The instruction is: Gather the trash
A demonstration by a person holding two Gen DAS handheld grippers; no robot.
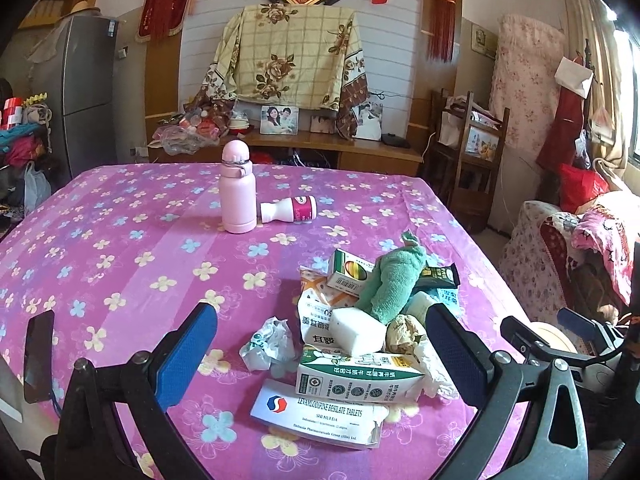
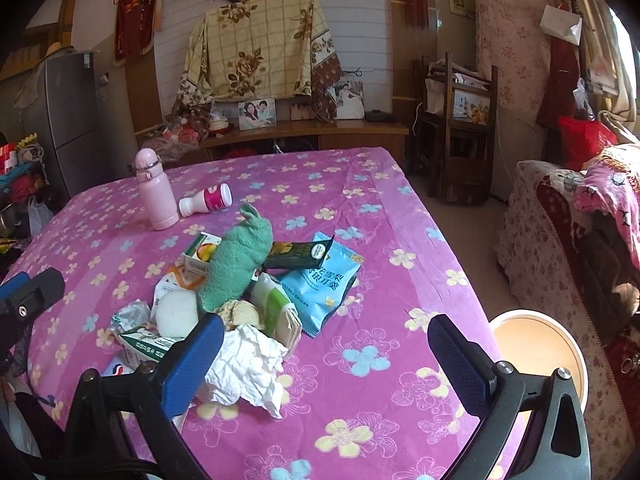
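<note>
The left tongs (image 1: 320, 360) were wide open and held nothing; they hung low over the near side of the counter (image 1: 120, 240), with the trash pile between their blue pads. The right tongs (image 2: 326, 356) were wide open too and empty, with a crumpled white tissue (image 2: 244, 368) just by the left pad.

Nearest the left tongs lay a flat white pill box (image 1: 316, 416), its long side running left to right — it read "LEVAMLODIPINE BESILATE TABLETS" and "SHI HUI DA". Touching it behind was a green and white milk carton (image 1: 356, 376) on its side, with its print upside down. A green towel (image 1: 392, 280) lay on top of the pile, pointing away and up. A blue snack bag (image 2: 324, 284) lay flat on the right.

Farther back a pink flask (image 1: 239, 188) stood upright, and a small white bottle (image 1: 288, 210) lay on its side just beside it, neck toward the flask.
</note>
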